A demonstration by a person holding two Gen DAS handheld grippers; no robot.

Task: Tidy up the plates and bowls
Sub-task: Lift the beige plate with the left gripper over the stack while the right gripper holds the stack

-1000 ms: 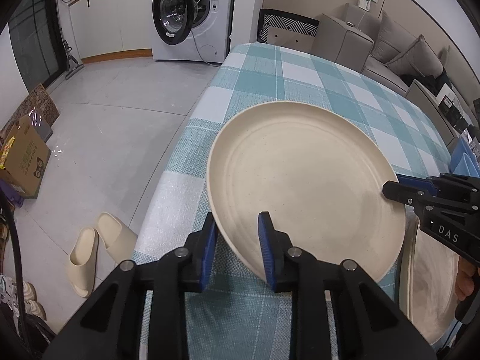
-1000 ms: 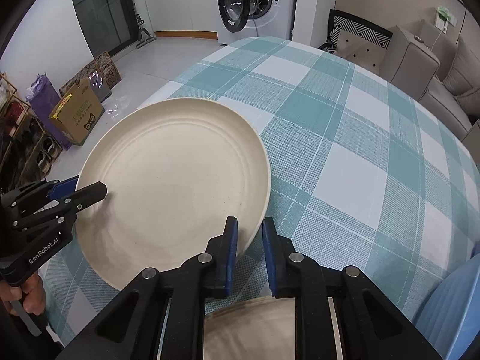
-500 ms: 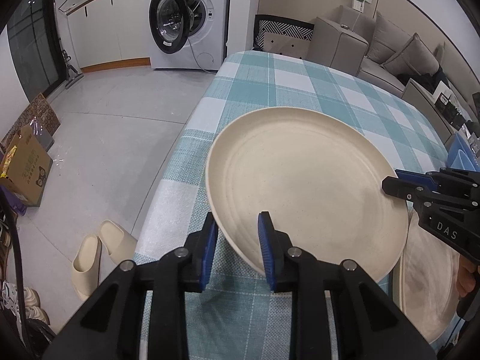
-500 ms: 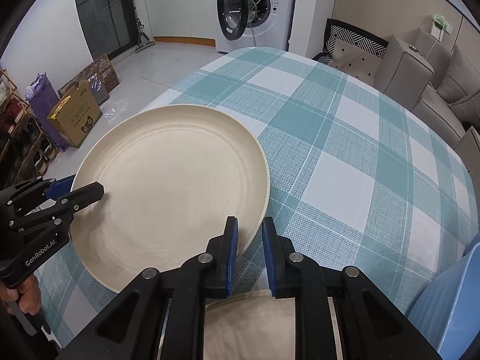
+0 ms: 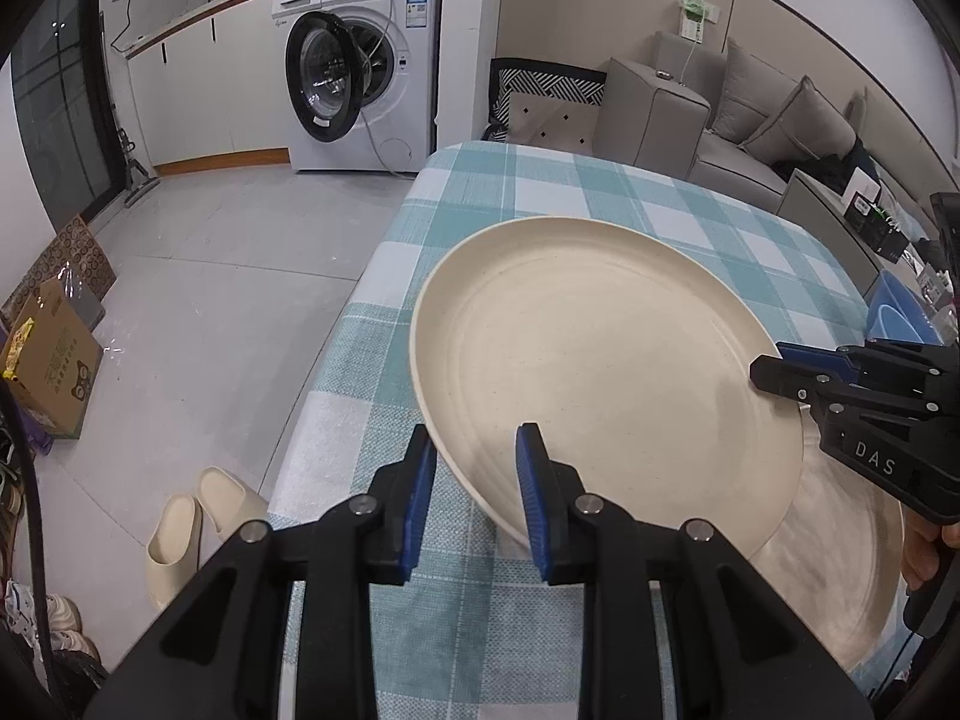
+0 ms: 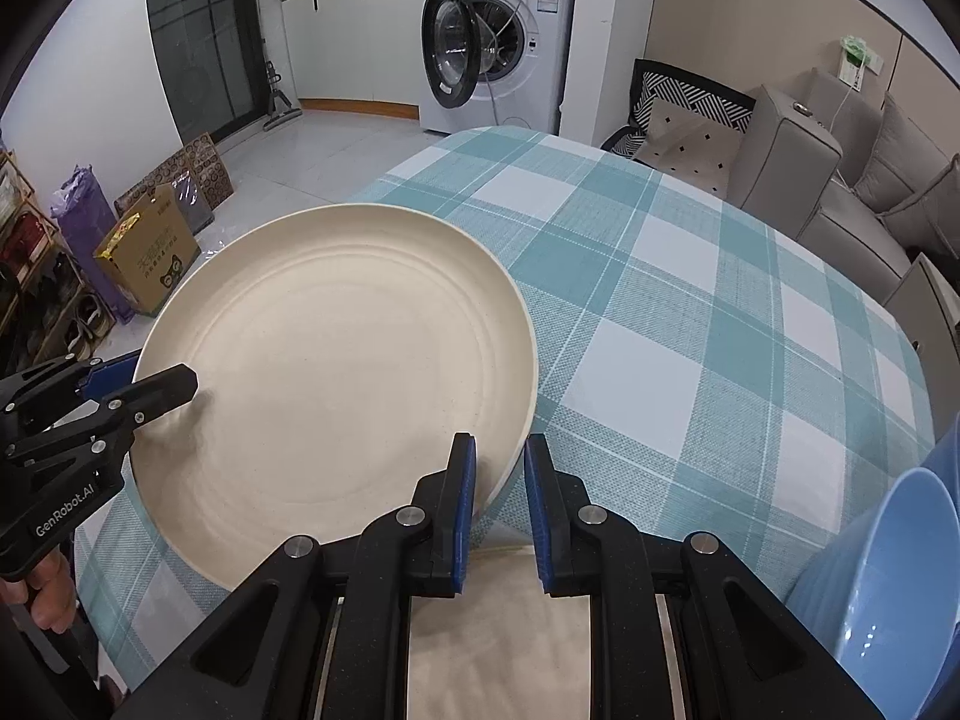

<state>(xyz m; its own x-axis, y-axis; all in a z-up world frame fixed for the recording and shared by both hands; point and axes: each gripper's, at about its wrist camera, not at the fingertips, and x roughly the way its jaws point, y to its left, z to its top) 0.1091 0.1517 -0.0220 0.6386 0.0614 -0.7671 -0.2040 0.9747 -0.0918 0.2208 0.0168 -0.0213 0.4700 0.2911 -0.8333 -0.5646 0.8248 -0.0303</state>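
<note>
I pinch the plate (image 5: 606,360) by opposite rims, left tool (image 5: 474,498) and right tool (image 6: 499,510) both clamped on it, so it rides level above the desk (image 6: 690,312), just over a second plate (image 5: 840,552).

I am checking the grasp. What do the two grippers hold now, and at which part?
Both hold one cream plate by its rim: the left gripper on the near edge, the right gripper on the opposite side.
</note>
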